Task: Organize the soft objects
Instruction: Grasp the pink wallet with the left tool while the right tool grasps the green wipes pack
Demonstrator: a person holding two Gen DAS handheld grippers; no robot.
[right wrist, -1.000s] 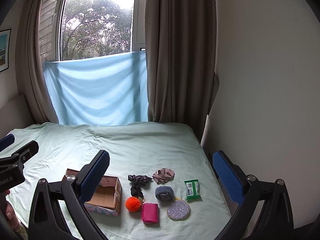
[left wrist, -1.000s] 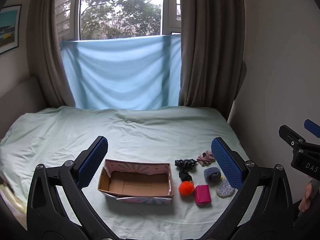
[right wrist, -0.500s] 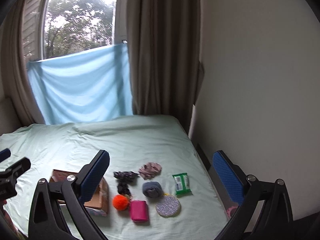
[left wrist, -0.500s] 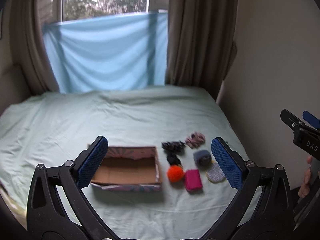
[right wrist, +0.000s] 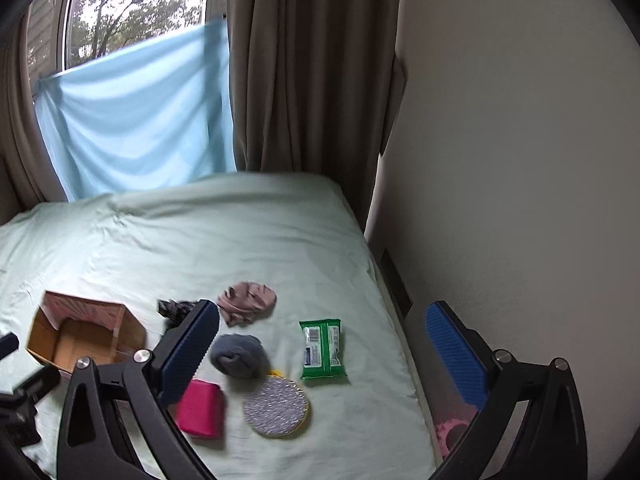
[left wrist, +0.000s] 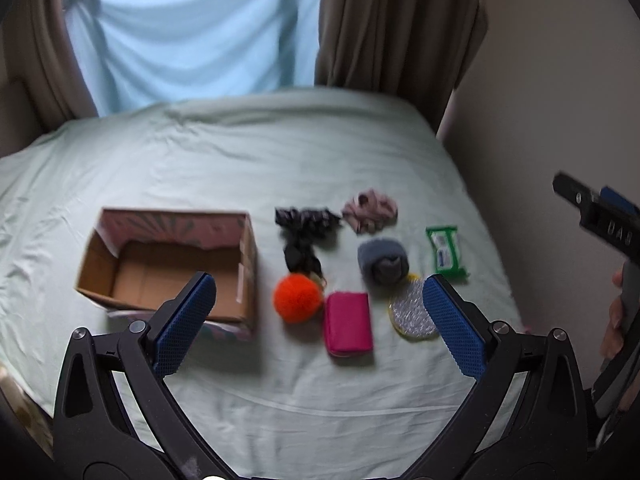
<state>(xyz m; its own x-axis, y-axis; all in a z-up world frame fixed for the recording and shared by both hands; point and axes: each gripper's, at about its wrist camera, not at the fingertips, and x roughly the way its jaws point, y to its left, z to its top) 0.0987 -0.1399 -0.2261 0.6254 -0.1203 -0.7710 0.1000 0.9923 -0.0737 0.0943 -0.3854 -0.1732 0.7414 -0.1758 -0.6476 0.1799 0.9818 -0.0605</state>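
Note:
An open cardboard box (left wrist: pixel 168 264) (right wrist: pixel 84 338) lies empty on the pale green bed. Right of it sit a black scrunchie (left wrist: pixel 306 220), a pink scrunchie (left wrist: pixel 370 210) (right wrist: pixel 248 300), an orange pompom (left wrist: pixel 298 298), a magenta pouch (left wrist: pixel 348 322) (right wrist: pixel 200 408), a grey rolled sock (left wrist: pixel 382 260) (right wrist: pixel 238 356), a silver round pad (left wrist: pixel 412 314) (right wrist: pixel 276 406) and a green wipes pack (left wrist: pixel 446 250) (right wrist: pixel 322 348). My left gripper (left wrist: pixel 320 324) hovers open above the pouch. My right gripper (right wrist: pixel 324 354) hangs open over the wipes pack, holding nothing.
The bed (left wrist: pixel 240 148) meets a wall (right wrist: pixel 520 160) on the right, with a narrow gap holding a pink object (right wrist: pixel 454 432). Brown curtains (left wrist: pixel 396 24) and a blue cloth (left wrist: pixel 192 32) hang at the head. A hand (left wrist: pixel 616 320) grips the right tool's handle.
Both grippers have moved forward and tilted down toward the bed, so the objects and box now appear larger and closer. Both stayed open.

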